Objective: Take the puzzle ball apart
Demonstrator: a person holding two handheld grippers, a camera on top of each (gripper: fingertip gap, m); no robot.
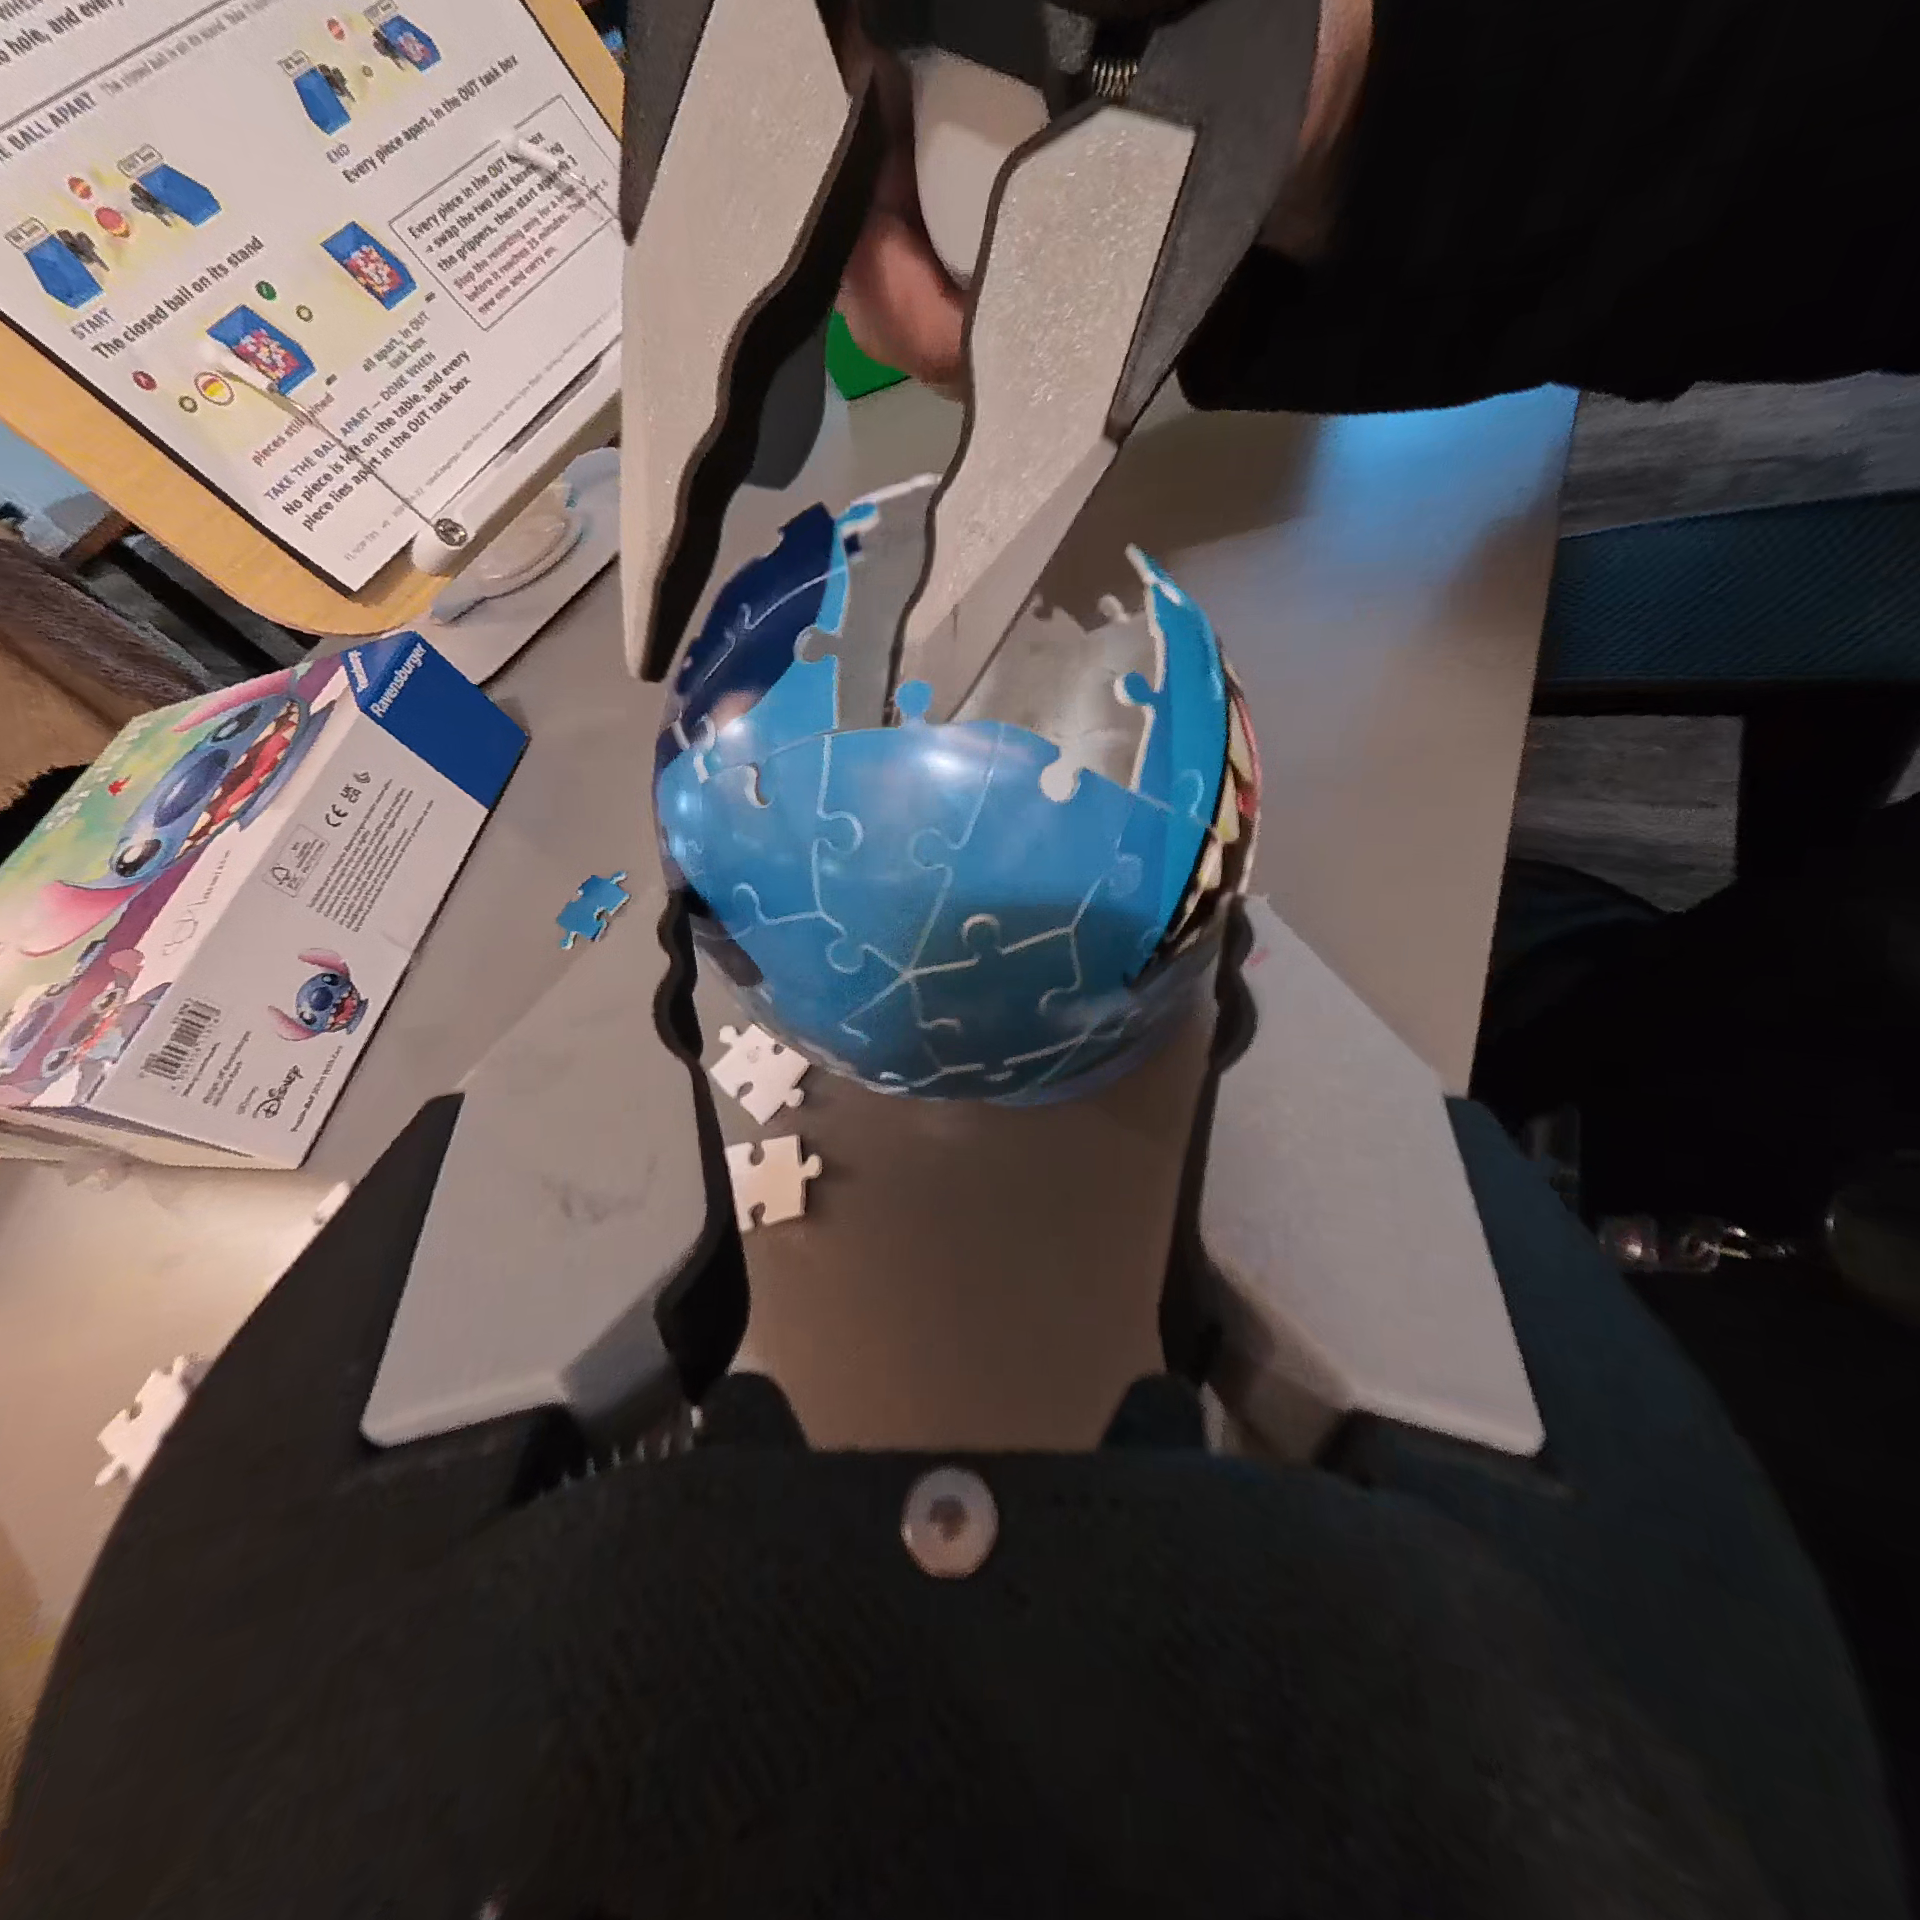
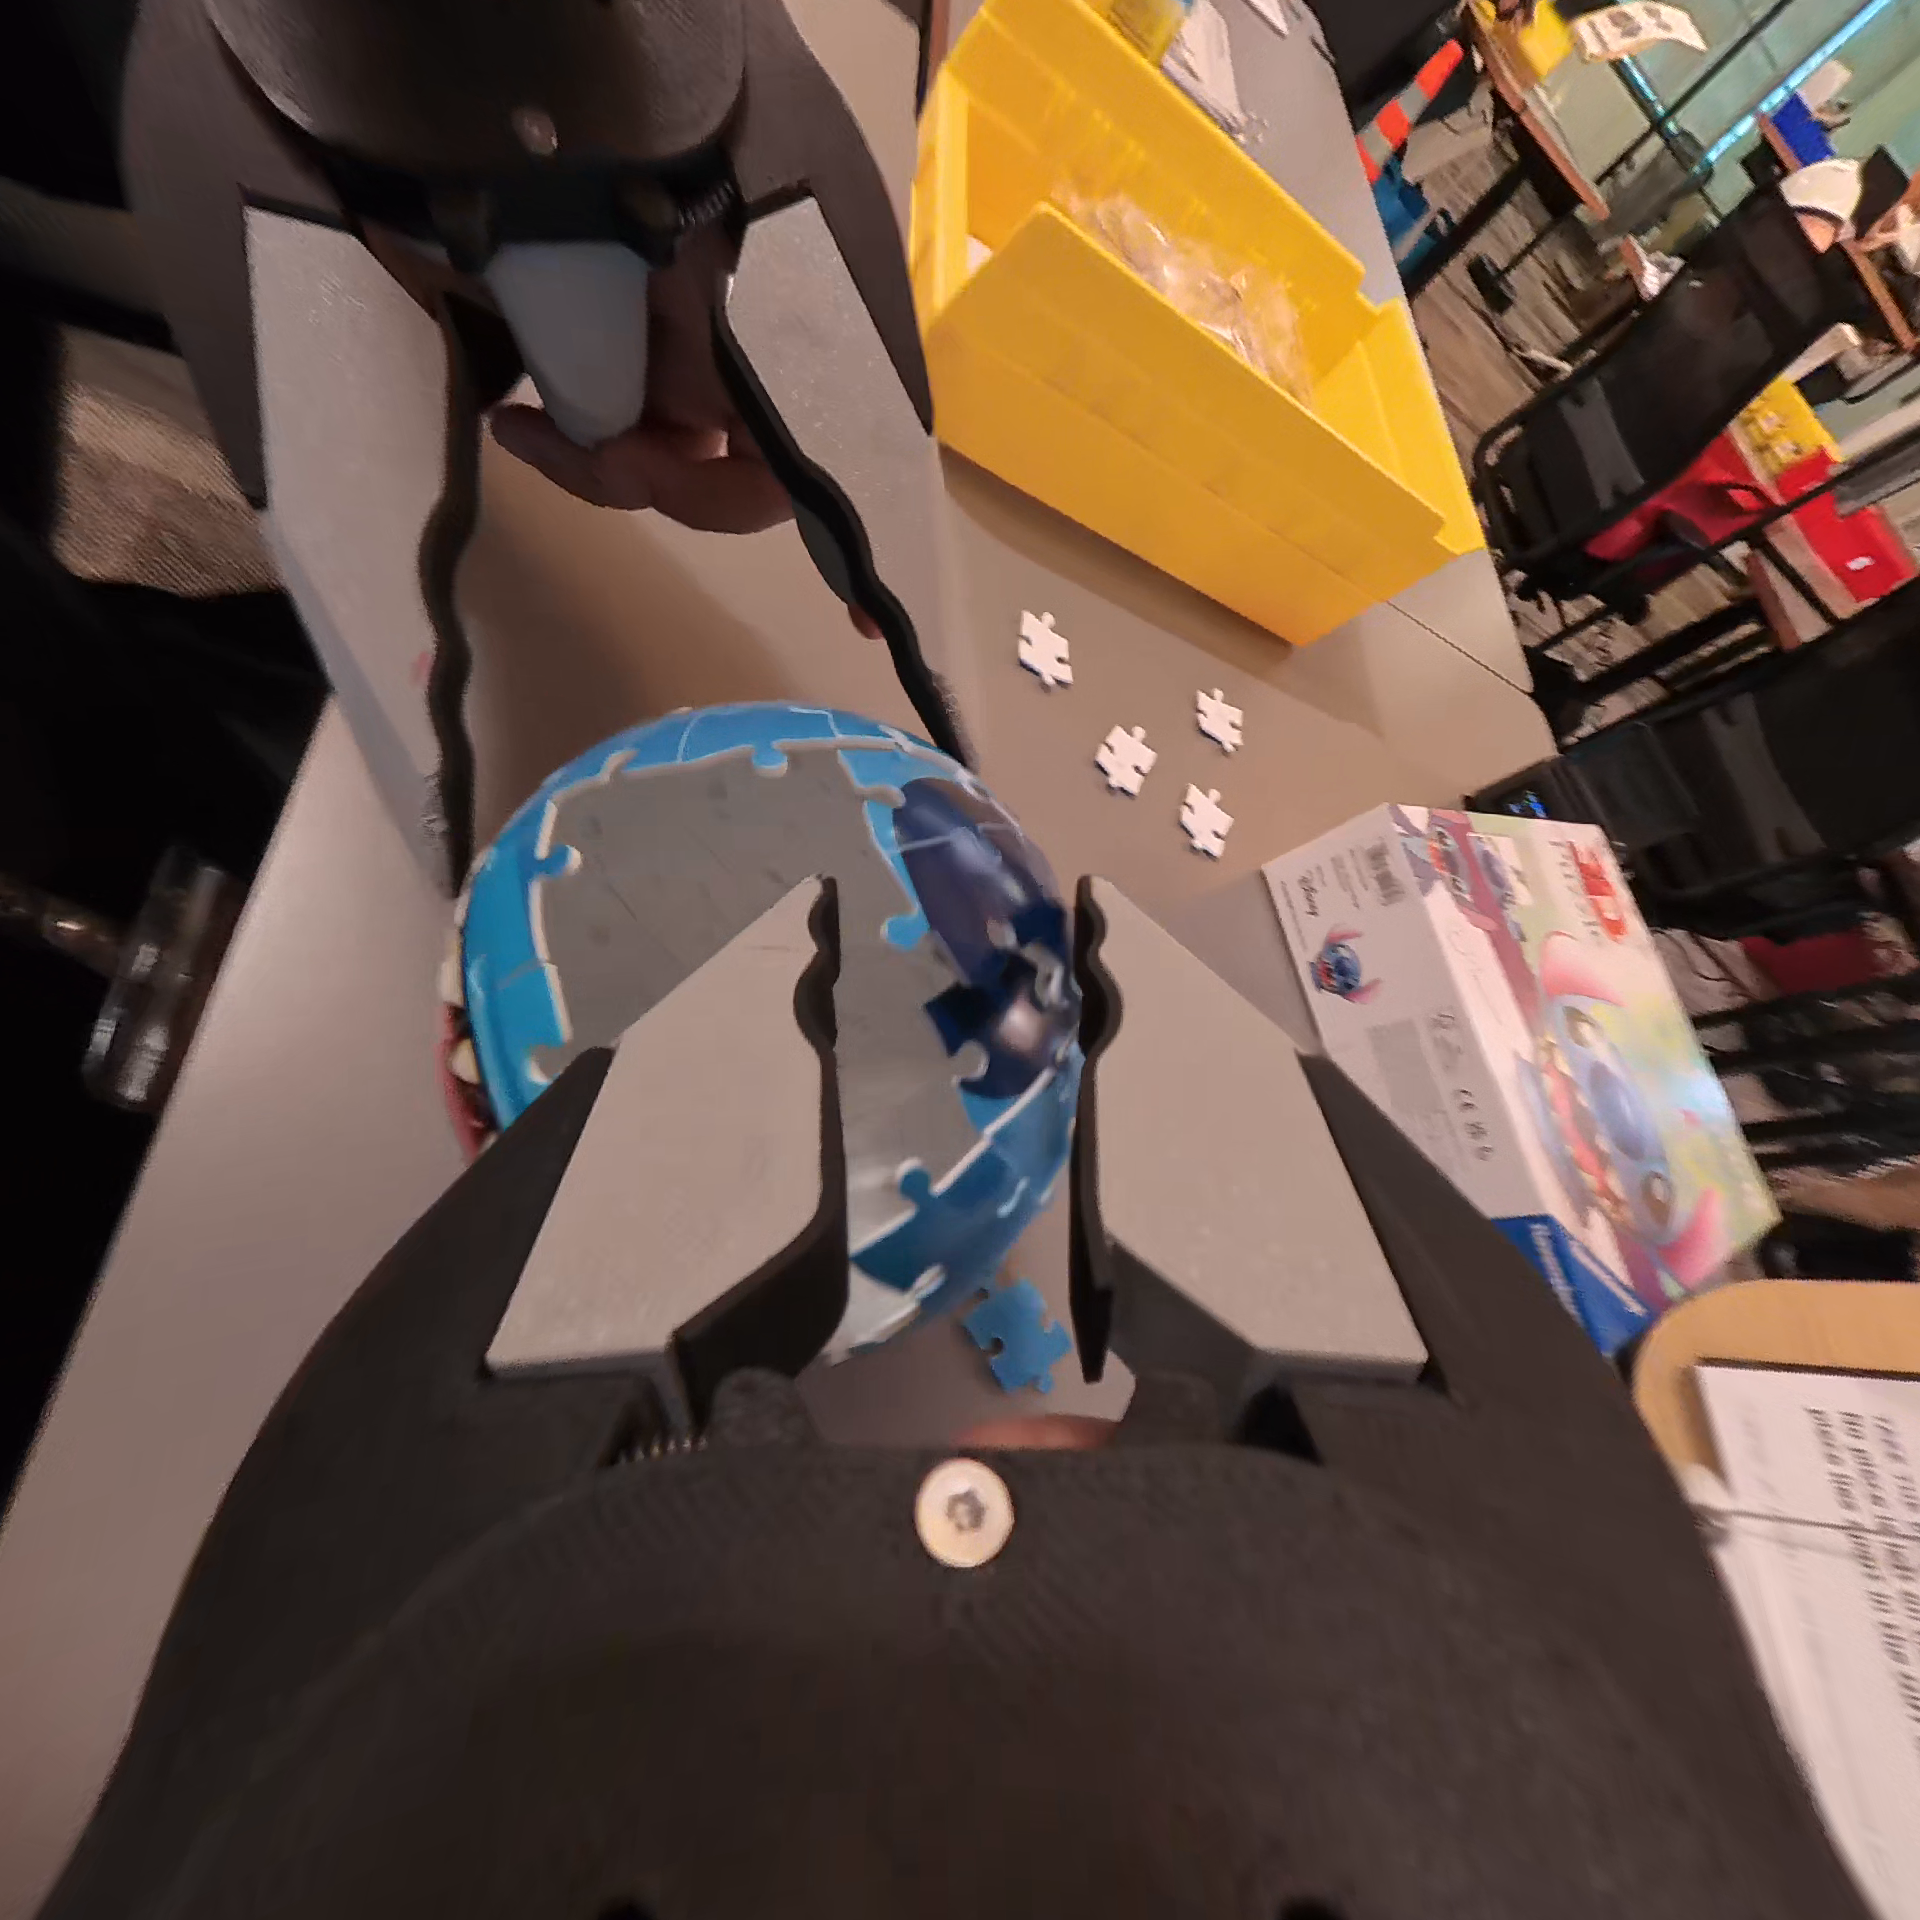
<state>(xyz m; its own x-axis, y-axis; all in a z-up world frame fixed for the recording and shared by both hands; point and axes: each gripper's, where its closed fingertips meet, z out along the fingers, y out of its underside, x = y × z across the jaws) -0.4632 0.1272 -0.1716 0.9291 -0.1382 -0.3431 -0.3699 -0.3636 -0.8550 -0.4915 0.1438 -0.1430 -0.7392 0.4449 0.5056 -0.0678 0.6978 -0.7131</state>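
The blue puzzle ball (image 1: pixel 935 894) is part open at the top, with its grey inside showing (image 2: pixel 686 862). My left gripper (image 1: pixel 951 935) is shut on the ball, one finger on each side, holding it just above the grey table (image 1: pixel 966 1278). It also shows at the top of the right wrist view (image 2: pixel 704 810). My right gripper (image 2: pixel 951 914) is open and straddles the ball's broken rim. One finger is inside the hollow and the other is outside against dark blue pieces (image 2: pixel 997 997). It comes in from the top of the left wrist view (image 1: pixel 779 691).
Loose pieces lie on the table: white ones (image 1: pixel 758 1070) (image 2: pixel 1125 758) and a blue one (image 1: pixel 592 907) (image 2: pixel 1018 1335). The puzzle's box (image 1: pixel 239 904) (image 2: pixel 1507 1039) lies beside the ball. An instruction sheet (image 1: pixel 291 260) stands behind. Yellow bins (image 2: pixel 1174 395) sit at the far side.
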